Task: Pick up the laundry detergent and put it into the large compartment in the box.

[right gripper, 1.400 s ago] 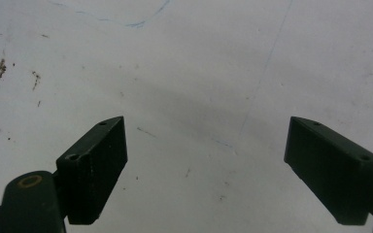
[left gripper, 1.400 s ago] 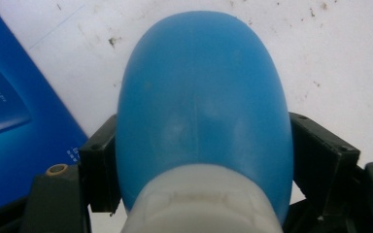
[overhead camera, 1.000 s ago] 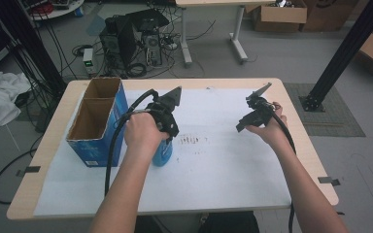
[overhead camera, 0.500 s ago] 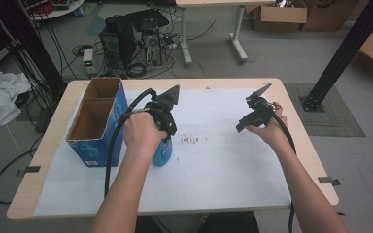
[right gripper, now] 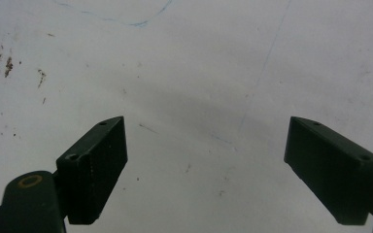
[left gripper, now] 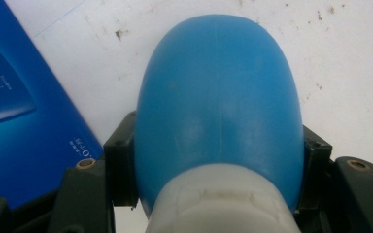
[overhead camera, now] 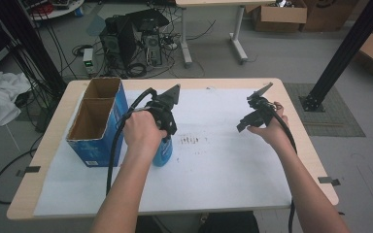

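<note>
Bottle (left gripper: 218,97): blue body, white neck, standing on the white sheet (overhead camera: 223,170) just right of the box (overhead camera: 97,124), near its front corner. In the high view the bottle (overhead camera: 162,153) shows below the left hand, mostly covered by it.

Left gripper (overhead camera: 161,127): jaws have just been closing, and now sit pressed against both flanks of the bottle, just above the white neck as the left gripper view has it. Grip looks made. Compared with the earlier high frames the hand sits in the same spot beside the box; no lift yet, bottle base apparently still on the sheet.

Meaning: the grasp step reads as done; a lift or carry is the likely next move. Rounded, smooth plastic — could twist or slip if raised fast.

Box: blue card, two open compartments, both look empty, left of the bottle.

Right gripper (right gripper: 206,165): jaws spread wide, nothing between them, held above the bare sheet well to the right of the box (overhead camera: 257,114). Brown smudges (overhead camera: 193,141) on the sheet between the two hands.
</note>
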